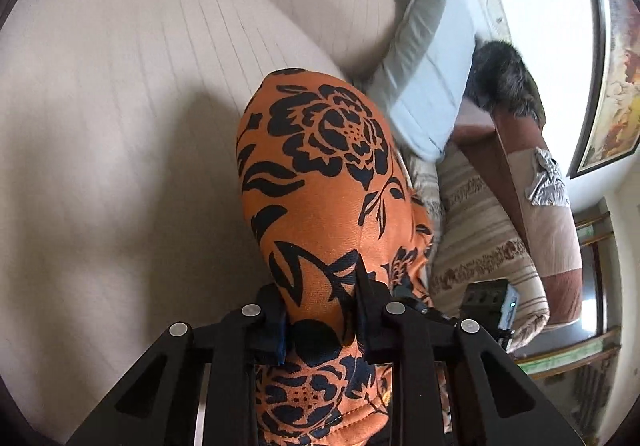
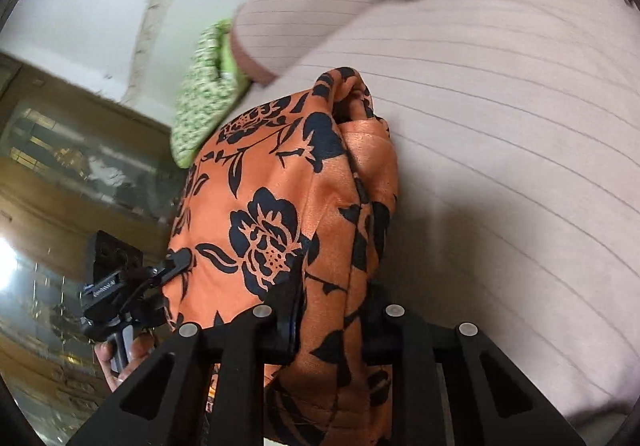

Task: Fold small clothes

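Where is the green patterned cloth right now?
In the right wrist view, the green patterned cloth hangs at upper left, beside the striped cushion, just behind the orange flowered garment.

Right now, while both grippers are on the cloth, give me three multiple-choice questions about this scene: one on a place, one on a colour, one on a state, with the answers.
1. Where does the grey pillow lie?
A. on the beige sofa, beyond the garment
B. on the floor
C. inside a basket

2. What colours is the garment?
A. white with blue stripes
B. orange with a black flower print
C. plain green

3. What state is the left gripper in?
A. wide open above the cloth
B. shut on a pillow
C. shut on the garment

Answers:
1 A, it rests against the sofa cushions behind the cloth.
2 B, black flowers on orange show in both wrist views.
3 C, the fabric is pinched between its fingers, as with the right gripper.
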`<state>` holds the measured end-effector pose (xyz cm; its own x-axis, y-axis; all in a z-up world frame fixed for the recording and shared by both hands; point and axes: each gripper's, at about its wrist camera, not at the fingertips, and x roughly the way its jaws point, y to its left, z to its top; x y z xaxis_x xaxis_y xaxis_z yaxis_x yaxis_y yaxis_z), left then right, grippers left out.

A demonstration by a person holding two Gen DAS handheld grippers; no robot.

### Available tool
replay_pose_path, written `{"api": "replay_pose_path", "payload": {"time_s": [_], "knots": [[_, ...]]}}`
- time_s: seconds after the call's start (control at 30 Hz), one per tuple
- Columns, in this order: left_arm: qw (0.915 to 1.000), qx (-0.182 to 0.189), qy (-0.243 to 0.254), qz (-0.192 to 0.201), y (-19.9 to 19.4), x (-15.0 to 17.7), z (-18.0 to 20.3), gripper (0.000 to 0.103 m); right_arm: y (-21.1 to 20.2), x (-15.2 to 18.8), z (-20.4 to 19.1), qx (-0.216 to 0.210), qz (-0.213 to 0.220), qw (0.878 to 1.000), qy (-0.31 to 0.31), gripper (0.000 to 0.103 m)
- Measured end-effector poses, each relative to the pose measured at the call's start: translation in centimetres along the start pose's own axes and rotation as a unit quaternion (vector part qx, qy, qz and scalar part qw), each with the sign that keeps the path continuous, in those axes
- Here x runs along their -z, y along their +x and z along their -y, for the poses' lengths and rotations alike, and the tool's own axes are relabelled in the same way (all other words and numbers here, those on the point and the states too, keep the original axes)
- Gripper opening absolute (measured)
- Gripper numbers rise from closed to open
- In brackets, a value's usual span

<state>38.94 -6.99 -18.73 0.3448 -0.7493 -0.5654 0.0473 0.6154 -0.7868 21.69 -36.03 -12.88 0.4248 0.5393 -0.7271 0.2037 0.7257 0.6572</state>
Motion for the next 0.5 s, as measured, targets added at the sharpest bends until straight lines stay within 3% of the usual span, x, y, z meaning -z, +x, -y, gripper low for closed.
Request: {"api": "replay_pose_path", "payload": {"time_s": [0.1, 0.17, 0.23, 0.27, 0.37, 0.5], "knots": [[0.9998, -0.017, -0.007, 0.003, -0.6, 0.9, -3.1, 0.026, 2.9, 0.4, -0.4, 0.001, -0.019, 1.0, -0.018, 0.022], [0.9977, -0.052, -0.038, -0.023, 0.5, 1.8, -6.0, 0.033, 6.4, 1.2, 0.4, 0.022, -0.063, 0.998, -0.018, 0.024], [0.9953, -0.018, -0.089, -0.031, 0.1, 2.4, -7.5, 0.036, 7.4, 1.7, 1.2, 0.03, -0.071, 0.997, -0.006, 0.032], [0.9958, -0.015, -0.086, -0.031, -0.2, 2.2, -7.0, 0.037, 7.2, 1.7, 1.4, 0.026, -0.069, 0.997, 0.001, 0.037], [0.9967, -0.081, -0.011, -0.003, -1.0, 1.9, -4.2, 0.046, 6.7, 1.6, 1.5, 0.023, -0.056, 0.998, 0.007, 0.048], [0.9944, -0.105, -0.001, -0.005, -0.6, 3.1, -3.2, 0.049, 6.0, 2.2, 2.3, 0.034, -0.058, 0.998, 0.008, 0.056]]}}
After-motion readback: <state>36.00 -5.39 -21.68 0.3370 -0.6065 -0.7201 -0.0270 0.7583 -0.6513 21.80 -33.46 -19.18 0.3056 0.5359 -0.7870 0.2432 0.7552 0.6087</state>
